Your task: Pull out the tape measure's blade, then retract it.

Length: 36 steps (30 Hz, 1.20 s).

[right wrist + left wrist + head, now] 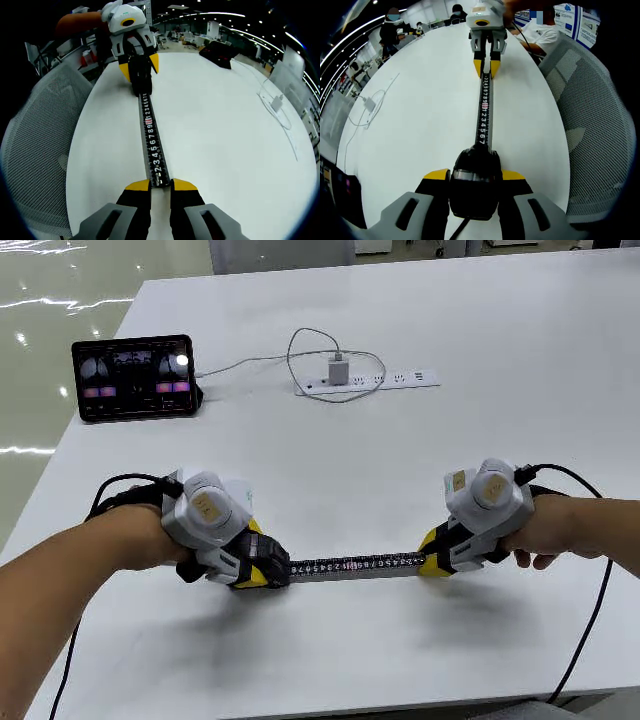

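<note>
left gripper [258, 565] clamped on tape measure case [475, 187] | right gripper [160, 185] pinching blade [355, 565] tip | blade runs straight between them, left-right

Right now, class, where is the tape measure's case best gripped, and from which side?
Probably by its two opposite sides, approached from behind, opposite where the blade exits, as the left claw does: the case sits between the jaws and the blade runs straight ahead.

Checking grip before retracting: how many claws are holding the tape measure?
2: the left claw clamps the case; the right claw pinches the end of the blade.
</note>
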Available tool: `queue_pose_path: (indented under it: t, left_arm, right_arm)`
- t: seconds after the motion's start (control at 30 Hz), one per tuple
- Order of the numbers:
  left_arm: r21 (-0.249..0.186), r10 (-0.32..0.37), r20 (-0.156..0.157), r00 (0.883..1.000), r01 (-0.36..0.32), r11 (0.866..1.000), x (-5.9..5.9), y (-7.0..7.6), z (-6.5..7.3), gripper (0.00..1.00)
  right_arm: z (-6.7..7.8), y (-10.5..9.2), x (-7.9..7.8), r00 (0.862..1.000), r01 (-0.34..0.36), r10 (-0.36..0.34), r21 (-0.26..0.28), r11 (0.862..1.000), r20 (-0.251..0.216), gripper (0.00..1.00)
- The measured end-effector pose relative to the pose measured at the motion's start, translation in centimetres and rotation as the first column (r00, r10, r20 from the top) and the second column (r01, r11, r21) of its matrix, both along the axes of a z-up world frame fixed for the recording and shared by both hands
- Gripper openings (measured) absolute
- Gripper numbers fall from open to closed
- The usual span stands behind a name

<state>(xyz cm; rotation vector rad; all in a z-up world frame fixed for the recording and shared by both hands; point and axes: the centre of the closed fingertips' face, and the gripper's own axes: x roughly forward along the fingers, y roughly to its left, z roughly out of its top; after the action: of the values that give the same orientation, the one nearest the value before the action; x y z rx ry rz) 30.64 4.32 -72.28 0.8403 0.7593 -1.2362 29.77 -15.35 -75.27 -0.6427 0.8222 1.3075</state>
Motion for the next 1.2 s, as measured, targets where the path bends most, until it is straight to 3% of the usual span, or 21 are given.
queue_pose_path:
  t: [1.2]
  left_arm:
    - [0.000, 0.002, 0.000, 1.000, -0.002, 1.000, 0.0, 0.0, 0.0, 0.32]
  right_arm:
    - [0.1, -1.9, 0.0, 1.000, 0.004, -0.004, -0.022, 1.000, 0.001, 0.10]
